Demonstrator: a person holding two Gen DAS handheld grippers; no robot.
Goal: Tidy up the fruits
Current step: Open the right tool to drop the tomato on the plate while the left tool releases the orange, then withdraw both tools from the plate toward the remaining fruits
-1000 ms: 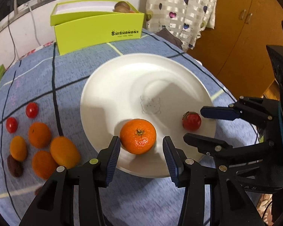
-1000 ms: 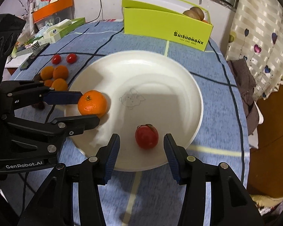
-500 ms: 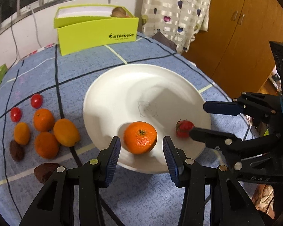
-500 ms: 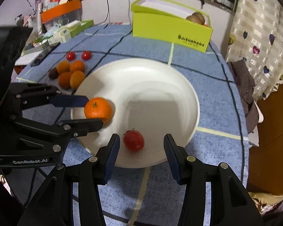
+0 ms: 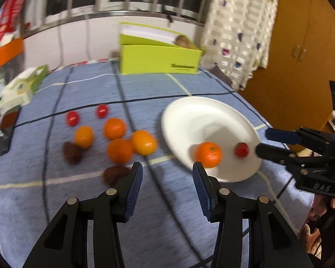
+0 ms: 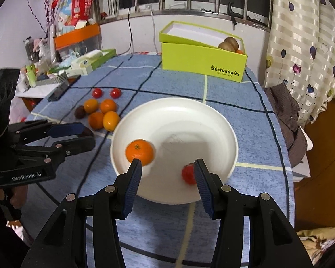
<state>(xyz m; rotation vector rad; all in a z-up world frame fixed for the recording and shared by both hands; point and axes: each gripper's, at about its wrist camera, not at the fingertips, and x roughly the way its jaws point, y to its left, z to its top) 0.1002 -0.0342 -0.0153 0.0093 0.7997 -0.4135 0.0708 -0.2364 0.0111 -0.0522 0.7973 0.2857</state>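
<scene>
Grippers are both hanging spread with nothing pinched. Left gripper (image 5: pixel 167 178) is swinging away from the white plate (image 6: pixel 212 116) toward the loose fruit pile (image 5: pixel 120 138) just ahead-left of its tips, a mandarin (image 6: pixel 139 151) and tomato (image 6: pixel 188 174) already plated. Right gripper (image 6: pixel 167 176) is backing off, tomato now beside its right finger. Next: closing on an orange.

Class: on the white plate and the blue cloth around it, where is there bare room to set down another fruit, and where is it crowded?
Free: the far half of the white plate, beyond the mandarin and tomato; also the cloth between plate and green box. Crowded: the fruit cluster left of the plate.
</scene>
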